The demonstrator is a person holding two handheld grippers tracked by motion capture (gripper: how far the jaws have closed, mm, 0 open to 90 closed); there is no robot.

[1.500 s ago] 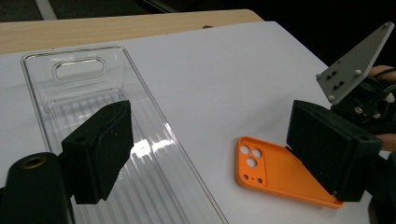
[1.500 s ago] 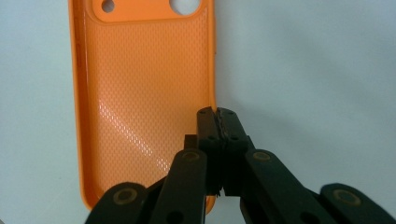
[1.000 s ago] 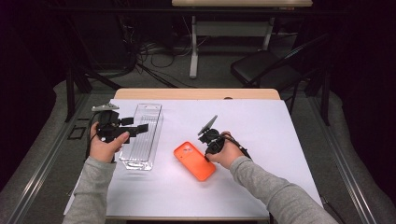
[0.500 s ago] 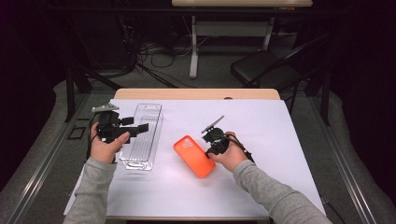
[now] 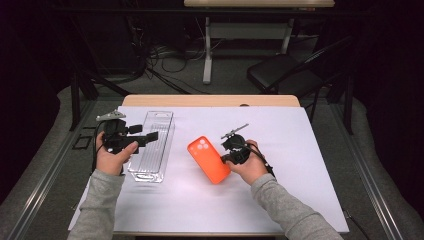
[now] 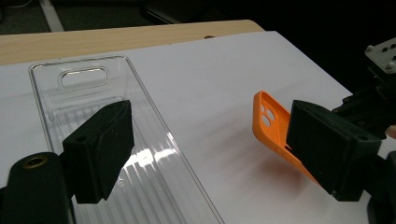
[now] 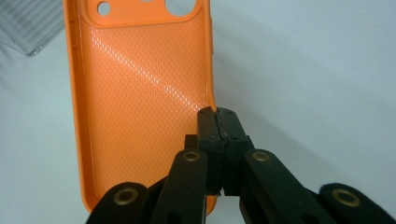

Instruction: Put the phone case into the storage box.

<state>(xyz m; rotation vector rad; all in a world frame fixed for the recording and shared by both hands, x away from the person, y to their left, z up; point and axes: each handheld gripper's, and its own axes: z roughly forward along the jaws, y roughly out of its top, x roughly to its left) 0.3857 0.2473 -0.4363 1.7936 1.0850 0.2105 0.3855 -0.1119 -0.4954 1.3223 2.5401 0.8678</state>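
An orange phone case [image 5: 208,159] is tipped up off the white sheet, camera holes toward the far side. My right gripper [image 5: 228,158] is shut on its long right edge; in the right gripper view the jaws [image 7: 218,116] pinch the rim of the case [image 7: 144,79], whose textured inside faces the camera. To the left lies a clear plastic tray [image 5: 152,150], long and empty. My left gripper [image 5: 145,137] hovers over the tray's left side, open, with nothing between its jaws. The left gripper view looks between its wide-apart jaws [image 6: 210,140] at the tray [image 6: 93,93] and the case [image 6: 268,121].
A white sheet [image 5: 300,165] covers the table, with a strip of wood [image 5: 210,100] bare at the far edge. Beyond the table are a black chair [image 5: 285,72], a desk leg and floor cables. Open sheet lies right of the right hand and along the front.
The case lay flat on the sheet a second ago. My right gripper has closed on its edge and tipped it up. The left gripper has stayed over the tray.
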